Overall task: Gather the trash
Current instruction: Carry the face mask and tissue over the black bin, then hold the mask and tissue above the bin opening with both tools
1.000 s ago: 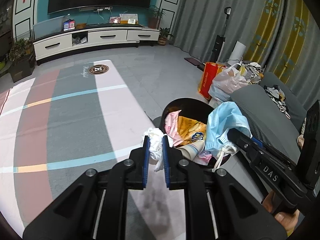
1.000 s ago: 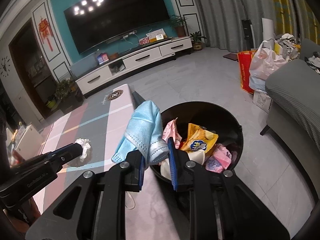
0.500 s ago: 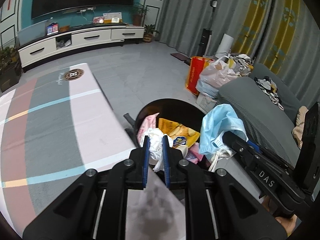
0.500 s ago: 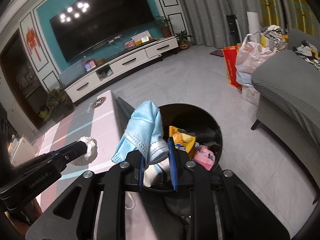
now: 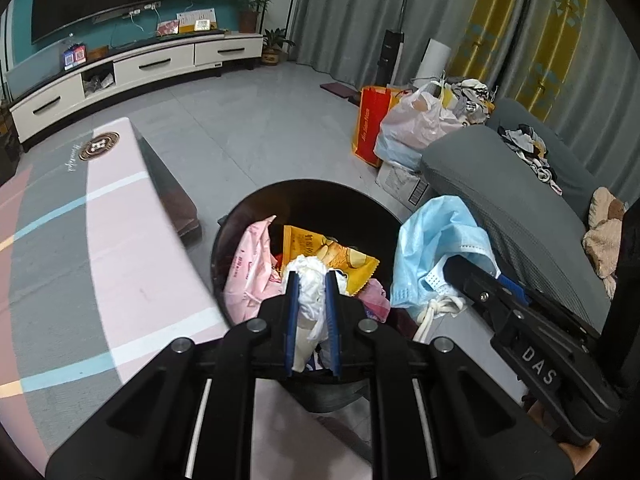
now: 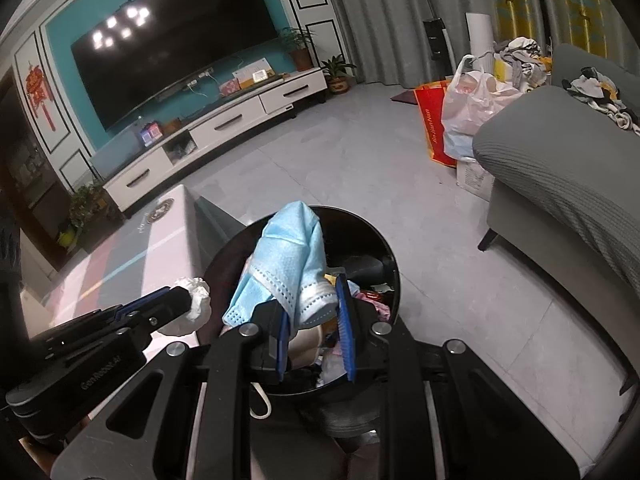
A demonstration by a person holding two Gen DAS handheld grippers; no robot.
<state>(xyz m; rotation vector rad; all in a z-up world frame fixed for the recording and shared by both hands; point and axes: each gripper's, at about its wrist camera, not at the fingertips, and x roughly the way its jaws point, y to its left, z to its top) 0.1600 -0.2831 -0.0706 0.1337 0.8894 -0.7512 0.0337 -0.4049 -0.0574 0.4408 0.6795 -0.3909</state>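
white crumpled tissue (image 5: pixel 310 292) pinched in our left hand-held gripper (image 5: pixel 312 280), blue face mask (image 6: pixel 292 268) clamped in the right hand-held gripper (image 6: pixel 316 304), both over the black bin (image 5: pixel 236 224); next we release.

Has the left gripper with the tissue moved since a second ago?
Yes. The left gripper, shut on the white tissue, was over the striped table edge earlier; now it sits over the black trash bin, above the wrappers inside.

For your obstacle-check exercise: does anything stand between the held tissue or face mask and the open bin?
Nothing visible does. The tissue in the left gripper and the mask in the right gripper hang over the lidless black bin.
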